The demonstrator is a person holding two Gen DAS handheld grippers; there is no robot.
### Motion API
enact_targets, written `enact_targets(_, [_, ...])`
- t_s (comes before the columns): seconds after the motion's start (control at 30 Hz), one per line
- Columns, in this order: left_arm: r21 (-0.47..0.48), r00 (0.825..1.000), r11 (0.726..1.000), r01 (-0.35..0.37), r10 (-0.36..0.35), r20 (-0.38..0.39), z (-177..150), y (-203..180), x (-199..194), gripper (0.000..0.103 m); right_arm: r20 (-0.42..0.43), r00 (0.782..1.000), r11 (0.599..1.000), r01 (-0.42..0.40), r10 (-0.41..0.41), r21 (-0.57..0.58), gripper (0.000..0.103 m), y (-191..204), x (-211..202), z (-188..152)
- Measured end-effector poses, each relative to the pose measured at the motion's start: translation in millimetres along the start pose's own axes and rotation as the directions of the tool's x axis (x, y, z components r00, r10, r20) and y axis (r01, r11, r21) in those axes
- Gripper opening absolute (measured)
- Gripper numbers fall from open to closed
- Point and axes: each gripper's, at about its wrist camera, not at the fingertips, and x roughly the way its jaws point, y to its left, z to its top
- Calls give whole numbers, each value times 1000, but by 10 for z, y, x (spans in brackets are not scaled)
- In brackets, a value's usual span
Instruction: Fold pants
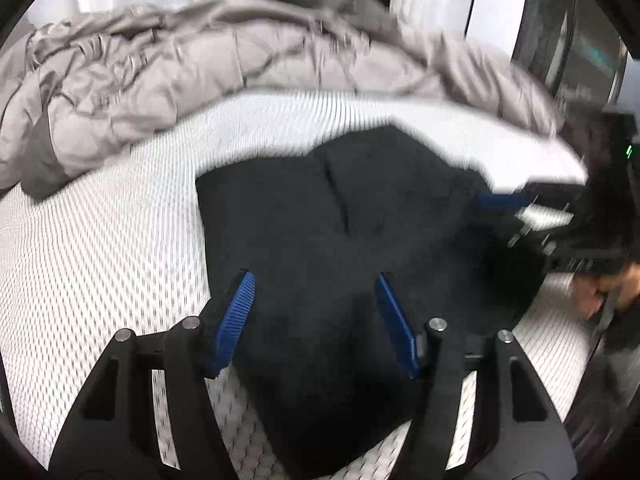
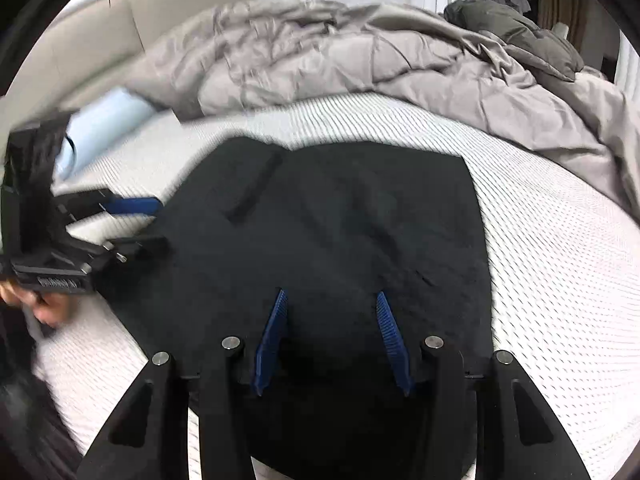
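Black pants (image 1: 340,248) lie folded in a flat pile on the white mattress (image 1: 100,248). They also fill the middle of the right wrist view (image 2: 340,232). My left gripper (image 1: 314,280) is open, its blue pads spread just above the near part of the pants. It shows at the left of the right wrist view (image 2: 148,224), at the pants' left edge. My right gripper (image 2: 332,300) is open over the near part of the pants. It shows at the right of the left wrist view (image 1: 512,216), at the pants' right edge.
A crumpled grey duvet (image 2: 360,60) is heaped along the far side of the mattress (image 2: 560,280). A dark grey pillow (image 2: 516,32) lies at the far right. A pale blue pillow (image 2: 104,124) and a beige headboard (image 2: 80,40) are at the left.
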Motion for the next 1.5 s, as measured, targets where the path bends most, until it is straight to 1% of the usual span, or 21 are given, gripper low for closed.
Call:
enact_targets(0.1, [-40, 1000, 999, -16, 15, -17, 114, 50, 179, 61, 28, 999, 1000, 16, -16, 3, 50, 113, 153, 191])
enact_targets(0.2, [-95, 996, 995, -19, 10, -89, 82, 128, 486, 61, -26, 1000, 1000, 17, -16, 9, 50, 207, 494, 299])
enact_targets(0.3, [-85, 995, 996, -33, 26, -93, 63, 158, 554, 62, -93, 992, 997, 81, -80, 2, 50, 177, 708, 263])
enact_targets(0.37, [-77, 995, 996, -45, 37, -96, 28, 172, 523, 63, -110, 981, 987, 159, -158, -1, 50, 85, 662, 256])
enact_targets(0.4, [-85, 995, 996, -39, 30, -97, 8, 197, 518, 64, -123, 979, 986, 168, -165, 11, 50, 7, 622, 234])
enact_targets(0.47, [-100, 995, 995, -30, 20, -100, -29, 236, 484, 64, -129, 985, 992, 119, -114, 31, 49, -93, 570, 195])
enact_targets(0.57, [-124, 992, 991, -50, 35, -117, 28, 214, 373, 61, -127, 983, 991, 131, -130, -2, 50, -46, 553, 188])
enact_targets(0.67, [-145, 998, 987, -66, 63, -26, 200, 193, 184, 60, -101, 989, 993, 109, -106, 33, 50, 18, 460, 262])
enact_targets(0.73, [-158, 996, 984, -88, 88, -7, 294, 226, 195, 60, -58, 997, 994, 63, -59, 85, 50, 37, 427, 371])
enact_targets(0.8, [-246, 997, 966, -77, 75, -18, 331, 376, 323, 56, -45, 998, 991, 49, -44, 128, 50, 67, 493, 494])
enact_targets(0.87, [-331, 998, 942, -54, 39, -51, 317, 506, 475, 53, -66, 997, 987, 54, -45, 148, 50, 100, 647, 545])
enact_targets(0.9, [-339, 997, 939, -61, 41, -66, 306, 540, 545, 52, -91, 994, 987, 65, -52, 144, 50, 124, 758, 564])
enact_targets(0.97, [-312, 988, 942, -125, 91, -122, 268, 581, 695, 53, -133, 988, 989, 95, -79, 118, 50, 152, 925, 537])
enact_targets(1.0, [-315, 990, 942, -116, 82, -118, 244, 610, 734, 54, -142, 986, 990, 99, -84, 101, 50, 163, 948, 519])
enact_targets(1.1, [-307, 991, 946, -107, 77, -108, 202, 635, 724, 57, -153, 980, 990, 134, -125, 52, 50, 109, 873, 463])
enact_targets(1.17, [-293, 990, 949, -115, 87, -108, 188, 616, 709, 58, -153, 977, 986, 161, -151, 53, 48, -62, 735, 377])
enact_targets(1.2, [-296, 990, 948, -119, 90, -109, 180, 622, 707, 59, -144, 984, 989, 119, -105, 89, 44, -185, 649, 319])
enact_targets(1.27, [-300, 988, 945, -133, 102, -116, 213, 612, 678, 59, -114, 993, 990, 44, -29, 133, 44, -317, 509, 245])
enact_targets(1.37, [-290, 977, 935, -202, 174, -120, 269, 511, 419, 51, -81, 996, 993, 49, -41, 105, 46, -254, 303, 205])
enact_targets(1.43, [-270, 985, 947, -173, 161, -65, 278, 386, 148, 51, -54, 998, 992, 43, -36, 119, 50, -227, 134, 174])
enact_targets(1.5, [-245, 993, 962, -118, 120, -7, 198, 220, -89, 53, -5, 1000, 990, 11, -10, 144, 51, -182, -16, 140])
